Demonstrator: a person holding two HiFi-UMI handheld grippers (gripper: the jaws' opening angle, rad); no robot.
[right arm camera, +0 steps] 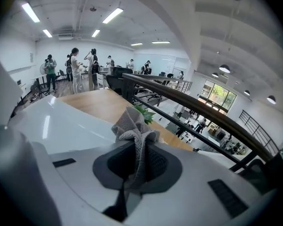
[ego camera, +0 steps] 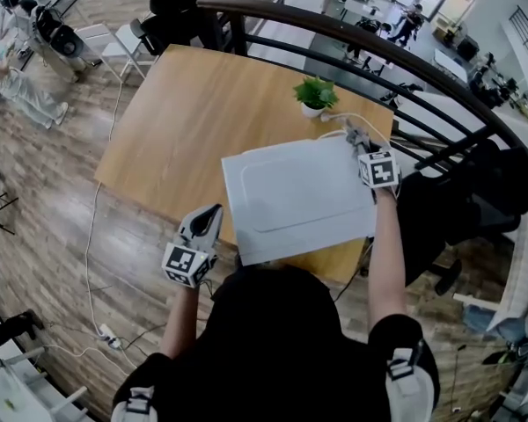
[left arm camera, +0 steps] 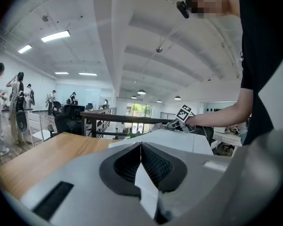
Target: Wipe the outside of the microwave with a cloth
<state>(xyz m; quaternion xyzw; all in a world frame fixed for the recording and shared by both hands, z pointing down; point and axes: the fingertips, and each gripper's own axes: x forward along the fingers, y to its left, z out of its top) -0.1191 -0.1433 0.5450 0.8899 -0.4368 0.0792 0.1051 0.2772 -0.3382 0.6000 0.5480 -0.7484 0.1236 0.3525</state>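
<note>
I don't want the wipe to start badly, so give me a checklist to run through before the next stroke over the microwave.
1. Cloth grip: ok; the right gripper is shut on the grey cloth.
2. Cloth touching the microwave: cannot tell; the gripper sits at its top's back right corner.
3. Left gripper out of the way: ok; shut, empty, off the front left corner.
4. Potted plant clear: ok; it stands behind the microwave, apart from it.
5. White cable: not ok; it runs close by the right gripper and might snag.
</note>
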